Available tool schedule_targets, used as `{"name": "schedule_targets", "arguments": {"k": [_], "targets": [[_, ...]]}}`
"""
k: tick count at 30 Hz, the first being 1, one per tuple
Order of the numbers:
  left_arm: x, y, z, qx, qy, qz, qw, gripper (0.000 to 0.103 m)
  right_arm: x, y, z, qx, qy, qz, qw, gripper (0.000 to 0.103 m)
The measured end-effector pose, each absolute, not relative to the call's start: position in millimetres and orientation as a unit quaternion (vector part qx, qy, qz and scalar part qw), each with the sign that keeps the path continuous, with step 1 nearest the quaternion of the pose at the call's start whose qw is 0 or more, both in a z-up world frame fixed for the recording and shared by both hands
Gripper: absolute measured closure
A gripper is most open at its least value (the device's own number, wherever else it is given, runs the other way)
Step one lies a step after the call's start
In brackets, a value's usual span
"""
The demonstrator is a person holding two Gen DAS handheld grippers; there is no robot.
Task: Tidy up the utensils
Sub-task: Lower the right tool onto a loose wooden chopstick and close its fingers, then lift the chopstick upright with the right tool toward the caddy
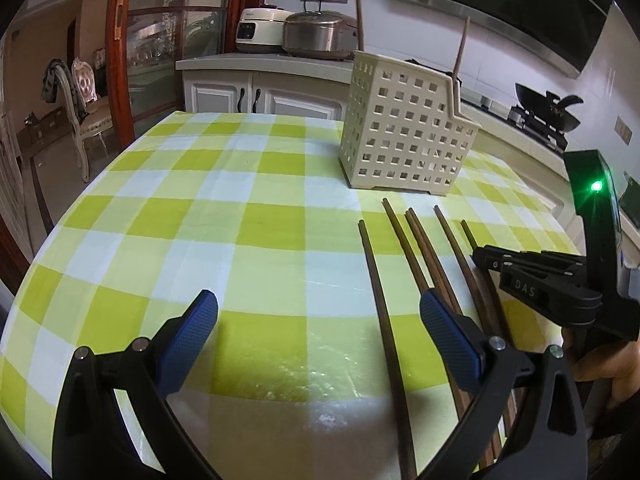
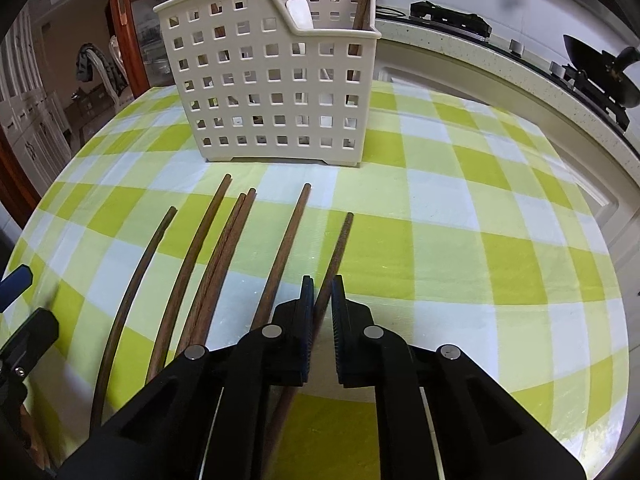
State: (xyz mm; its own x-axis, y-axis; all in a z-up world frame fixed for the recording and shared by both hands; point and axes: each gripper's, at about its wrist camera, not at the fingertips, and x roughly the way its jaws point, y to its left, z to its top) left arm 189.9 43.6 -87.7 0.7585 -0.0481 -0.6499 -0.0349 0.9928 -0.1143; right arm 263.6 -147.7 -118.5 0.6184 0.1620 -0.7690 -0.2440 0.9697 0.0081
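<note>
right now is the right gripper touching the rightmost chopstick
Touching. In the right wrist view the right gripper has both pads closed against the rightmost chopstick, with no gap showing.

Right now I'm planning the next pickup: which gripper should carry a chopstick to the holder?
Right gripper: its fingers straddle the rightmost brown wooden chopstick. The left gripper is open around nothing.

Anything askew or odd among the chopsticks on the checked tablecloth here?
Nothing damaged or spilled. Six chopsticks lie loose, fanned unevenly before the caddy; the right gripper has its jaws closed around the rightmost one.
</note>
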Motion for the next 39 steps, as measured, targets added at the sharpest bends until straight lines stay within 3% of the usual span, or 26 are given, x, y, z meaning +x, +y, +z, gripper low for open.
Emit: {"name": "schedule_targets", "arguments": {"k": [7,12,16,18,25,30,39], "targets": [[212,34,-92,-0.041,0.377,-0.003,0.925,0.007,257,-165,-118,-0.024,0.417,0.122,0.9,0.097],[236,20,-98,-0.026,0.406,-0.017,0.913,0.036,253,-179,-113,-0.005,0.412,0.129,0.902,0.097],[247,7,-101,-0.011,0.412,-0.023,0.911,0.046,250,-185,-111,0.003,0.408,0.137,0.903,0.097],[252,1,-105,-0.002,0.423,-0.025,0.906,0.059,249,-187,-110,0.006,0.406,0.142,0.903,0.097],[256,-6,-112,0.018,0.427,-0.017,0.904,0.072,249,-197,-110,0.022,0.402,0.148,0.903,0.097],[256,-13,-111,0.036,0.422,-0.024,0.906,0.094,249,-203,-111,0.028,0.402,0.147,0.904,0.097],[255,-9,-110,0.017,0.418,-0.034,0.907,0.098,243,-204,-105,0.027,0.393,0.148,0.907,0.097]]}}
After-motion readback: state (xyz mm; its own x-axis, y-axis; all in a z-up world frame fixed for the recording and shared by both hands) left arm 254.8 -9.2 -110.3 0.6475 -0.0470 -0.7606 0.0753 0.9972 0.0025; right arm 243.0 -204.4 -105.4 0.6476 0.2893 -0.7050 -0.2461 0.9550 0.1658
